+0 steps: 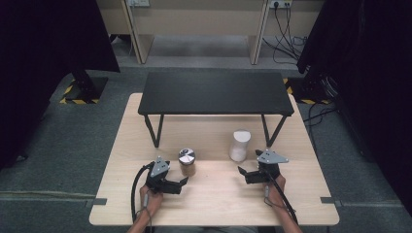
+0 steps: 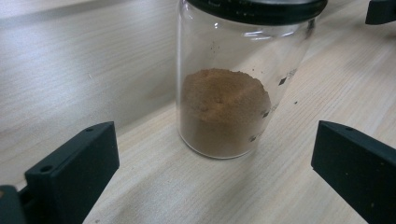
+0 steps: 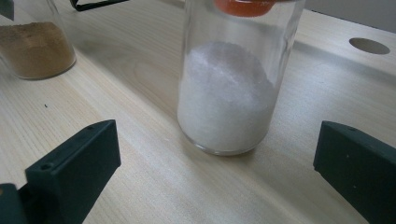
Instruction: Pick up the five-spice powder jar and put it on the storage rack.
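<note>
Left gripper is sitting low on the wooden table, jaws spread wide and gripping nothing. In the left gripper view its two black jaws are flanking the brown-powder jar but standing well clear of the glass on both sides. That jar is standing upright near the table's middle, long axis vertical, lid up, about half full. Over to the right gripper: jaws equally splayed, empty, nothing touching them. The white-powder jar is sitting upright just ahead of it, axis vertical; the cap looks orange from here, though it is cut off at the frame's top. Both jars are standing in front of the black shelf, with the white one near its right legs.
</note>
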